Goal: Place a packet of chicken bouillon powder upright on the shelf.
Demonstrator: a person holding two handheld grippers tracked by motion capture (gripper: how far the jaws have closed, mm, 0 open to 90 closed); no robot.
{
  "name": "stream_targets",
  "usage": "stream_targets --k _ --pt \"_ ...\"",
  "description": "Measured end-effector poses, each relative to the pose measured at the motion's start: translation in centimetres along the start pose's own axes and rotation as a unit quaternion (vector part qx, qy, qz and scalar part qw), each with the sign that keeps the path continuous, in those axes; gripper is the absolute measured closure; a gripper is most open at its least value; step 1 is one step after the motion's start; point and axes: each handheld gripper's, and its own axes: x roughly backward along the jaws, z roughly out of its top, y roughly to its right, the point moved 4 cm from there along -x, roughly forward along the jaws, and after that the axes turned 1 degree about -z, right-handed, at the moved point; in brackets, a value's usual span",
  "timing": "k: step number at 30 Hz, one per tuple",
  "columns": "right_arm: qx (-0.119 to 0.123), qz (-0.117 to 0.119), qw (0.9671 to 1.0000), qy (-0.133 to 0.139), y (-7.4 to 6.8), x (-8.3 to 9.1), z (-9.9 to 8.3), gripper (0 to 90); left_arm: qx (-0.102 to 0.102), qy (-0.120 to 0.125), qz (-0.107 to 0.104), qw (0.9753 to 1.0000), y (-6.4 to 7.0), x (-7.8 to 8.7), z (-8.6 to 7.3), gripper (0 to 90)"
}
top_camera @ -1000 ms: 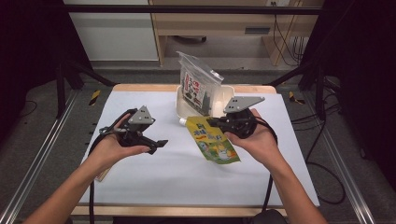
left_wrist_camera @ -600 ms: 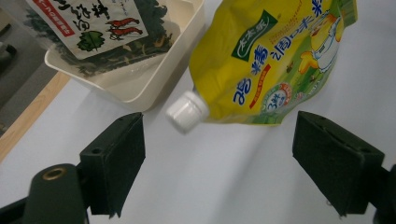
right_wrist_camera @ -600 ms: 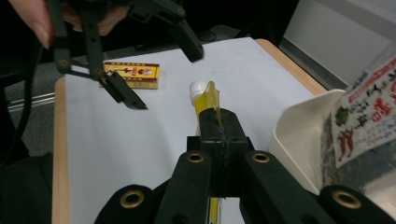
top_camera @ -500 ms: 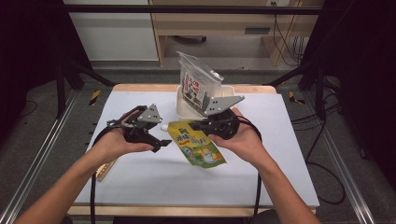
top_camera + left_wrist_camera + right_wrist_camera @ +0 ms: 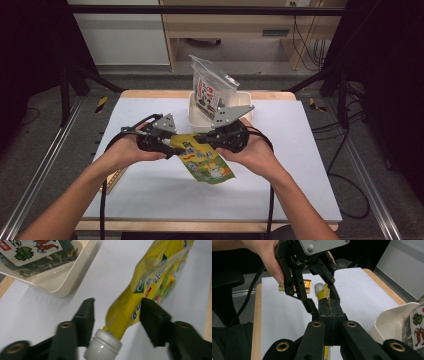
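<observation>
Between the two hands, low over the white table (image 5: 150,200), a yellow spouted drink pouch (image 5: 206,162) hangs tilted. Right gripper (image 5: 329,305) is clamped on its edge. Left gripper (image 5: 117,312) jaws stand apart, straddling the pouch neck above the grey cap (image 5: 103,347). Beyond, a cream tub (image 5: 197,120) holds a clear snack bag (image 5: 210,90).

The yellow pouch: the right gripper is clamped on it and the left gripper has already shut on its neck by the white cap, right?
Not quite. The right gripper is shut on the yellow pouch, but the left gripper is open: the left gripper view shows its jaws standing apart on either side of the neck above the white cap.
</observation>
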Motion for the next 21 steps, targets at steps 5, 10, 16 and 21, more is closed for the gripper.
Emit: stream_targets --k 5,10,16,21 --pt "-0.008 -0.003 0.9999 0.006 0.5 0.4 -0.7 90.0 -0.002 -0.004 0.0 1.0 0.3 0.3 0.3 69.3" --pt "-0.003 -0.022 0.9997 0.008 0.9 1.1 -1.1 90.0 -0.01 -0.011 0.0 0.9999 0.5 1.1 1.3 69.4" --pt "0.007 -0.043 0.9987 -0.028 1.3 1.5 -1.8 89.6 -0.02 -0.026 0.016 0.9993 0.4 1.9 2.5 69.7" --pt "0.003 -0.05 0.9978 -0.043 1.5 1.5 -2.5 89.5 -0.037 -0.043 0.022 0.9981 0.6 1.8 3.1 69.8"
